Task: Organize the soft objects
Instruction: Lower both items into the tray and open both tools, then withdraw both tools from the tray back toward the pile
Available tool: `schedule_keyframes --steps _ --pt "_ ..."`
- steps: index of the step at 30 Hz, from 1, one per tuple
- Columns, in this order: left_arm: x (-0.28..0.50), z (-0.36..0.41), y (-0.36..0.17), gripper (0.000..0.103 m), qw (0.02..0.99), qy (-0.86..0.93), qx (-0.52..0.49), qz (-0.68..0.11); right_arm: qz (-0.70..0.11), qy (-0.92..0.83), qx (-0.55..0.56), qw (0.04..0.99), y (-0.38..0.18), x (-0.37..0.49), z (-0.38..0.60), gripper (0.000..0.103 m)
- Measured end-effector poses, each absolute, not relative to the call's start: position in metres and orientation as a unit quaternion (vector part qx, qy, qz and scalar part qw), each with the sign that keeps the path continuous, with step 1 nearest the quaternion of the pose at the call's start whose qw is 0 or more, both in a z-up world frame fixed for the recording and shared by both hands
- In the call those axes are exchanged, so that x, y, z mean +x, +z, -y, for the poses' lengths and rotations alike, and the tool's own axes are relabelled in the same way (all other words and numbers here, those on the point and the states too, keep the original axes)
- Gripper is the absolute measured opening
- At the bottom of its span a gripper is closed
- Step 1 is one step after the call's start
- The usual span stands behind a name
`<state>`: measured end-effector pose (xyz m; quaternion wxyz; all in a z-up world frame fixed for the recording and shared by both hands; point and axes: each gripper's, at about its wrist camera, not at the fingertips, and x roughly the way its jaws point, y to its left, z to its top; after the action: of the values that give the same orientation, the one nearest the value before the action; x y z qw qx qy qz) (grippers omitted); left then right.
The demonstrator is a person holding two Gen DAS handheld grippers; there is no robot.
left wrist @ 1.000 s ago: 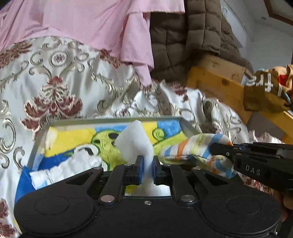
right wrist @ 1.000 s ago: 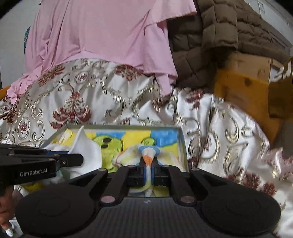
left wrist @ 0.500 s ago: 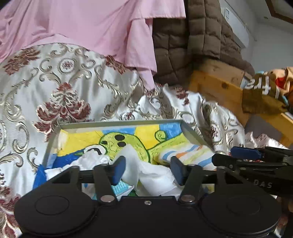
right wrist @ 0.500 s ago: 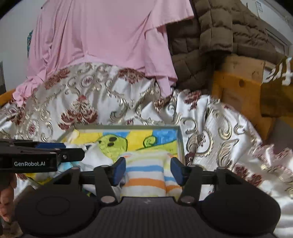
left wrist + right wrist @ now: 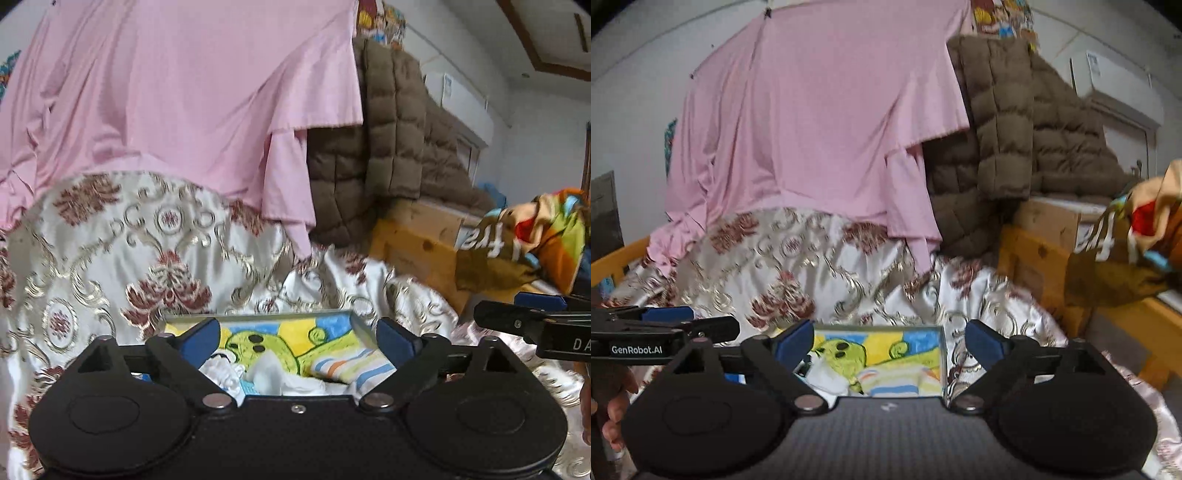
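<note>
We observed the bed (image 5: 110, 258), draped in a floral brocade cover, carrying a shallow tray (image 5: 258, 316) with a cartoon-printed lining near its front edge. Inside the tray lay a striped sock (image 5: 351, 367) beside a white cloth (image 5: 280, 376). The left gripper (image 5: 297, 338) and the right gripper (image 5: 888, 338) had just been opening; both stood spread wide with nothing between the pads. We judged that the loosely piled cloth could spill over the tray rim if snagged by a finger. Legible writing: "GenRobot.AI" (image 5: 636, 349) on the left gripper body.
</note>
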<state>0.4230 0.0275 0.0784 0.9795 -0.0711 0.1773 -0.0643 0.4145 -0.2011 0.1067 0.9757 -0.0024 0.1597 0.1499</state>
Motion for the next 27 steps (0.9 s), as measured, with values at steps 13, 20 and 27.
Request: schedule_keyframes --steps 13,20,27 --pt "0.305 -0.022 0.107 0.102 0.985 -0.067 -0.074 -0.140 -0.112 0.175 -0.021 0.978 0.129 0.293 0.194 0.103" --pt "0.247 -0.026 0.104 0.102 0.987 -0.063 -0.075 -0.130 -0.104 0.173 -0.032 0.979 0.122 0.236 0.186 0.103" --pt "0.199 -0.029 0.093 0.102 0.988 -0.056 -0.069 -0.127 -0.108 0.159 -0.025 0.981 0.109 0.193 0.181 0.103"
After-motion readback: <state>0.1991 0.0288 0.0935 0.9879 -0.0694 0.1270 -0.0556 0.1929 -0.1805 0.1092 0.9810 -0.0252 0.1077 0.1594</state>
